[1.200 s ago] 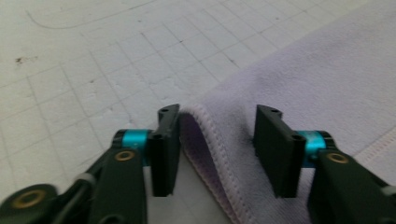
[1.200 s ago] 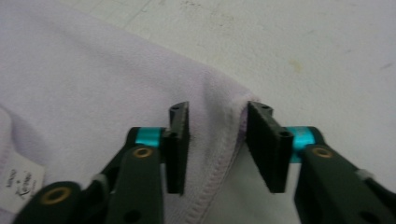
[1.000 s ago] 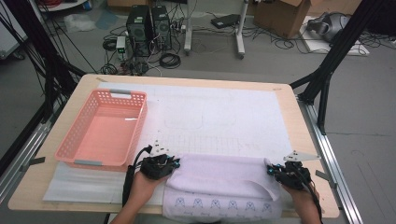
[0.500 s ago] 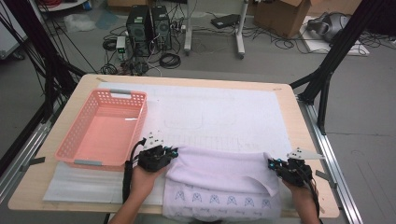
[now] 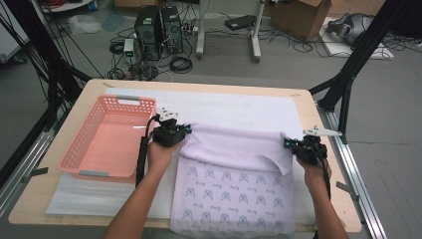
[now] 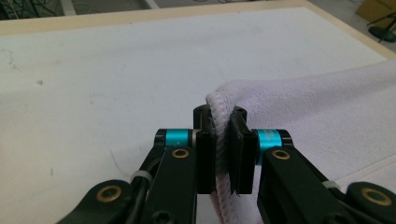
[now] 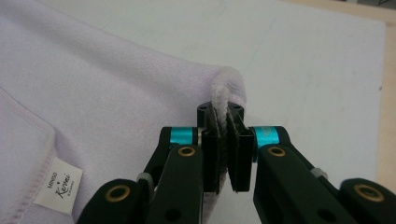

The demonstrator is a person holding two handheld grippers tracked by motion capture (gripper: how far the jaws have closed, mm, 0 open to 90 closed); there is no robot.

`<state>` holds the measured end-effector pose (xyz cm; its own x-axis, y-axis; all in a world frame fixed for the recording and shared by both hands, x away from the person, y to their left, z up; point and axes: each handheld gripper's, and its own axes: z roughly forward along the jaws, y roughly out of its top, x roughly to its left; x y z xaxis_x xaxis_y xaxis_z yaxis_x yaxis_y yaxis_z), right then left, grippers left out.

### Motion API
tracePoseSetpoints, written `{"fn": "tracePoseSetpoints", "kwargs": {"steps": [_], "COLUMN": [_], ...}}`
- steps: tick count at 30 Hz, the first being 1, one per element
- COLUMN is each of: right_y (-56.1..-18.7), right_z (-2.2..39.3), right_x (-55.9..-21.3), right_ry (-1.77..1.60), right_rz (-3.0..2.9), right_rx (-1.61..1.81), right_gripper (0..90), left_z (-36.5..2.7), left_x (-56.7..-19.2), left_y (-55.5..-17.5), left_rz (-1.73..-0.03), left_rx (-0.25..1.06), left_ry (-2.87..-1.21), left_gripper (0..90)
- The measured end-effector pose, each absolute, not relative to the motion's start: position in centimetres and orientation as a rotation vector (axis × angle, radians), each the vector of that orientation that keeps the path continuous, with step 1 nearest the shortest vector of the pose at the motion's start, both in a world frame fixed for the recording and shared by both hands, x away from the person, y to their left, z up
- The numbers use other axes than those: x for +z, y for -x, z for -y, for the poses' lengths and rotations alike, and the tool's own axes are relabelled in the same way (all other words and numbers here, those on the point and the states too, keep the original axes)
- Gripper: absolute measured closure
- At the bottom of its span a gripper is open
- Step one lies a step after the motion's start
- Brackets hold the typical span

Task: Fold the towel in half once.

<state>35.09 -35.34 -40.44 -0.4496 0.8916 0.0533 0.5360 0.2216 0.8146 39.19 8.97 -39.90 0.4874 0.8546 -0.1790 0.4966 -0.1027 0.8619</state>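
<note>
A pale lilac towel [image 5: 234, 147] lies across the white mat; its near part [image 5: 226, 194] shows a printed pattern and hangs over the table's front edge. My left gripper [image 5: 185, 130] is shut on the towel's far left corner, and the hem [image 6: 223, 119] sits pinched between the black jaws [image 6: 223, 140]. My right gripper [image 5: 287, 143] is shut on the far right corner, the hem [image 7: 219, 100] clamped in its jaws [image 7: 223, 144]. A small white label [image 7: 58, 184] is sewn to the towel's edge. Both corners are lifted a little off the mat.
A pink plastic basket [image 5: 79, 144] stands empty at the table's left, close to my left gripper. The white mat [image 5: 224, 104] covers most of the wooden table [image 5: 199, 85]. Black frame legs, cables and computer boxes are on the floor beyond the far edge.
Both grippers have moved away from the person and slightly up, dragging the towel farther onto the table. More of its patterned part now lies on the mat.
</note>
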Motion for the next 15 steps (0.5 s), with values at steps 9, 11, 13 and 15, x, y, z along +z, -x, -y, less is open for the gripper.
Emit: {"fn": "tracePoseSetpoints", "kwargs": {"steps": [9, 11, 13, 15], "right_y": [-39.5, -40.3, -40.9, -41.4], "right_z": [34.5, 34.4, 34.3, 34.2], "right_x": [-40.0, -40.0, -39.9, -39.8], "right_ry": [-1.307, -1.314, -1.318, -1.327], "right_rz": [-2.080, -2.077, -2.059, -2.050], "right_rx": [1.067, 1.066, 1.074, 1.077], "right_gripper": [85.9, 85.9, 85.8, 85.9], "left_z": [-9.3, -9.3, -9.6, -9.8], "left_x": [-40.0, -39.8, -39.9, -40.2], "left_y": [-42.6, -43.3, -43.8, -44.4], "left_rz": [-1.174, -1.174, -1.178, -1.203], "left_rx": [0.470, 0.484, 0.489, 0.463], "left_ry": [-1.770, -1.772, -1.731, -1.750], "left_gripper": [82.7, 82.7, 82.6, 82.6]}}
